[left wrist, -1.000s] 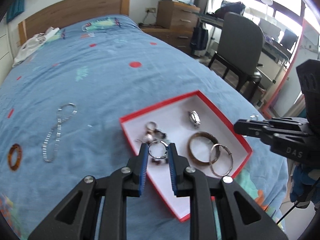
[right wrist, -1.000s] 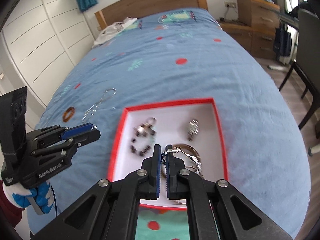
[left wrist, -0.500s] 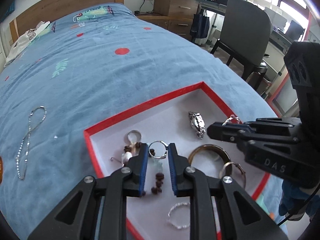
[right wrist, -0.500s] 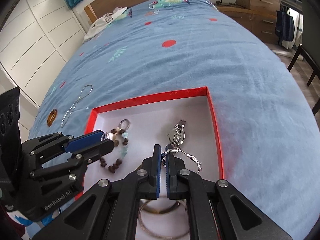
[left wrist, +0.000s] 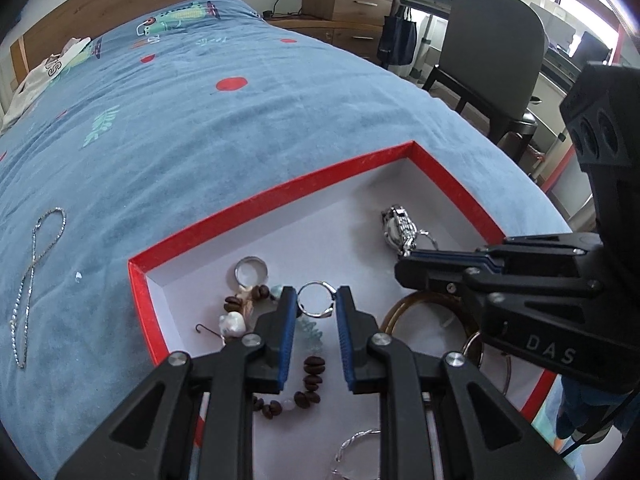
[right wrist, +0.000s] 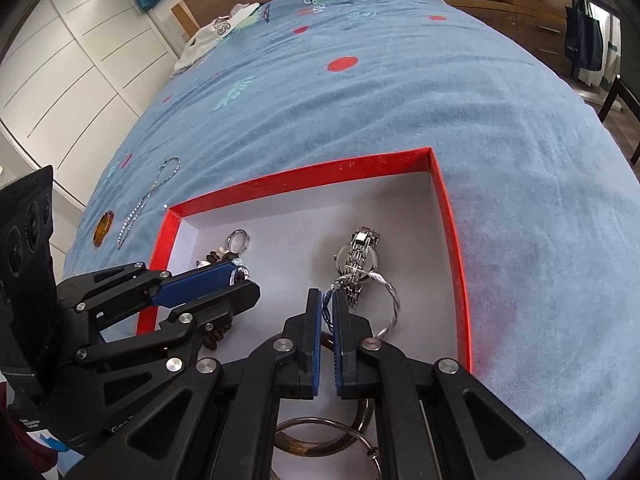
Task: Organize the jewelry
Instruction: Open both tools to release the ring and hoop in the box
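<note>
Silver ring (left wrist: 316, 299) sits pinched between our left gripper's (left wrist: 317, 305) fingertips above the red box (left wrist: 256, 204); our right gripper (right wrist: 327, 299) clamps a twisted silver hoop (right wrist: 390, 300) beside the watch (right wrist: 357, 258).

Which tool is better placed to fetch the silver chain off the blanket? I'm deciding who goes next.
Left, probably. The chain lies on the left tool's side of the box. Both tools hold hoops; the right tool is farther away.

Both grippers, the left (left wrist: 317, 305) and the right (right wrist: 327, 297), have dropped lower into the red-rimmed white tray (left wrist: 264, 202)
</note>
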